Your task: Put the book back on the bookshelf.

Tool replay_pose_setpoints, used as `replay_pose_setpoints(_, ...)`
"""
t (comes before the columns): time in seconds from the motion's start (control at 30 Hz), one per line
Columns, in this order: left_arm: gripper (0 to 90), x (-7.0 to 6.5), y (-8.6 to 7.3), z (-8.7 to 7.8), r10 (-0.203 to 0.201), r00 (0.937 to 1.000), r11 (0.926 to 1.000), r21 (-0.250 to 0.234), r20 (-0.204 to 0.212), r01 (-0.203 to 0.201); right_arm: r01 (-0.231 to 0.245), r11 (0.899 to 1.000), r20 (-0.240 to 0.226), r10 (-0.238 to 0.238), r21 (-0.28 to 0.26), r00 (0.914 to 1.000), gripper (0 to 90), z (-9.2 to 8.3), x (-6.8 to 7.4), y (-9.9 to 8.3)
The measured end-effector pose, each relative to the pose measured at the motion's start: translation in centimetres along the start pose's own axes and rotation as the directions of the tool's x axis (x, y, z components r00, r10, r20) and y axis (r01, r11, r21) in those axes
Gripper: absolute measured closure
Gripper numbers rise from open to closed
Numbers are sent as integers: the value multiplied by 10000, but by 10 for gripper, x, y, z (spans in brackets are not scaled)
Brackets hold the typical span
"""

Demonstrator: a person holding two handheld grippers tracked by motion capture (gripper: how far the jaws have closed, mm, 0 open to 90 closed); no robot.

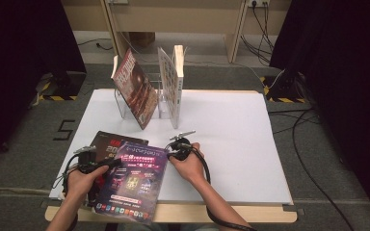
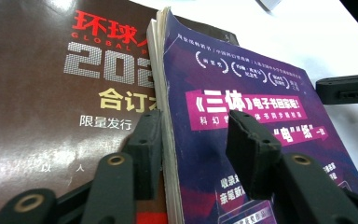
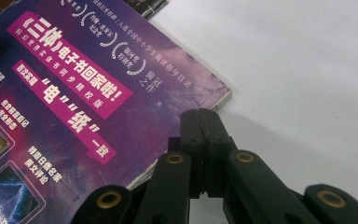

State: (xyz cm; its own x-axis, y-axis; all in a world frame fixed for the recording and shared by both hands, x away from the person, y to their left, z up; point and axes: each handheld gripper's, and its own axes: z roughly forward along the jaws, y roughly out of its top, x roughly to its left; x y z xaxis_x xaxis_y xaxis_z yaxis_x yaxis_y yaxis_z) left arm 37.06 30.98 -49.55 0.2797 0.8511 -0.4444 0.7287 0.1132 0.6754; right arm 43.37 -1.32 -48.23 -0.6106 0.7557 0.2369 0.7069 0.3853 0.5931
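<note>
While my left gripper (image 2: 193, 140) straddles the purple magazine's (image 1: 134, 178) nine o'clock edge, jaws parted, my right gripper (image 3: 200, 122), jaws closed, sits at its three o'clock.

The purple magazine (image 2: 242, 121) has a glossy paper cover. The gripper fingers (image 2: 254, 140) look like matt black plastic. The table (image 1: 231, 130) is smooth white.

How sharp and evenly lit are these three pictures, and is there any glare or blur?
High view: soft overall, white table bright, dark surroundings at both sides. Left gripper view: purple magazine print readable, near jaws blurred, slight glare on the brown magazine at top left. Right gripper view: cover text sharp, closed jaws soft, table evenly lit with a faint shadow.
</note>
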Motion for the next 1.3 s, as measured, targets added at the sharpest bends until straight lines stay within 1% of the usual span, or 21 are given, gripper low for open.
replay_pose_setpoints(0.07, 530, -1, 0, 0, 79, 9999, 10000, 20, -79, -78, 22, 10000, 27, -22, -48, 10000, 871, 0, 0, -1)
replay_pose_setpoints(0.13, 531, -1, 0, 0, 65, 9999, 10000, 18, -95, -65, 33, 10000, -10, -33, -60, 10000, 815, -2, 0, -1)
replay_pose_setpoints(0.2, 536, -1, 0, 0, 77, 9999, 10000, 27, -110, -77, -288, 9996, -310, 288, 15, 9991, 801, -4, 1, -3)
replay_pose_setpoints(0.3, 540, -2, 1, 0, 126, 9997, 9999, 104, -212, -123, -104, 9998, -440, 111, 152, 9990, 790, -5, 2, -5)
replay_pose_setpoints(0.33, 546, -2, 2, 0, 118, 9996, 9998, 137, -240, -115, -170, 9997, -487, 178, 180, 9987, 786, -6, 3, -6)
replay_pose_setpoints(0.37, 548, -2, 2, 0, 84, 9997, 9998, 162, -248, -80, -100, 9998, -481, 109, 191, 9988, 782, -6, 2, -5)
replay_pose_setpoints(0.43, 554, -2, 3, 0, 82, 9996, 9998, 208, -259, -76, -314, 9992, -538, 327, 249, 9980, 774, -6, 1, -4)
replay_pose_setpoints(0.47, 555, -2, 3, 1, 8, 9997, 9998, 192, -230, -4, -354, 9990, -575, 369, 264, 9977, 774, -5, 1, -4)
replay_pose_setpoints(0.57, 576, 1, 3, 0, -428, 9991, 9990, 145, -58, 429, -635, 9978, -643, 647, 207, 9958, 777, -5, 0, -6)
replay_pose_setpoints(0.6, 587, 2, 3, 0, -547, 9985, 9984, 161, 0, 546, -540, 9984, -582, 548, 146, 9968, 782, -5, 1, -7)
replay_pose_setpoints(0.63, 590, 3, 3, 0, -640, 9979, 9978, 168, 45, 639, -573, 9983, -593, 581, 144, 9965, 791, -5, 2, -7)
replay_pose_setpoints(0.7, 594, 2, 3, 0, -624, 9981, 9979, 189, 10, 624, -542, 9984, -568, 550, 156, 9969, 800, -5, 2, -6)
replay_pose_setpoints(0.77, 594, -1, 3, 0, -562, 9983, 9982, 196, -126, 564, -545, 9984, -557, 554, 169, 9969, 798, -5, 2, -6)
replay_pose_setpoints(0.83, 611, -2, 5, -1, -614, 9980, 9980, 138, -141, 616, -619, 9980, -626, 628, 149, 9961, 797, -5, 2, -7)
replay_pose_setpoints(0.93, 633, -3, 7, -5, -721, 9974, 9974, 19, 23, 721, -603, 9981, -617, 608, 98, 9962, 796, -5, 1, -7)
replay_pose_setpoints(1.0, 646, -4, 8, -7, -848, 9958, 9963, -131, 341, 853, -585, 9982, -610, 589, 92, 9964, 797, -5, 2, -7)
replay_pose_setpoints(1.03, 651, -5, 8, -8, -859, 9955, 9962, -136, 406, 865, -590, 9982, -607, 595, 95, 9964, 797, -5, 2, -7)
replay_pose_setpoints(1.17, 653, -4, 7, -7, -870, 9953, 9961, -87, 434, 875, -591, 9982, -591, 596, 98, 9965, 796, -5, 2, -7)
replay_pose_setpoints(1.23, 656, -4, 7, -8, -1012, 9924, 9948, -67, 704, 1019, -610, 9981, -577, 613, 67, 9965, 796, -5, 2, -8)
replay_pose_setpoints(1.3, 656, -5, 7, -8, -942, 9925, 9955, -12, 781, 946, -633, 9980, -575, 637, 84, 9963, 796, -5, 2, -8)
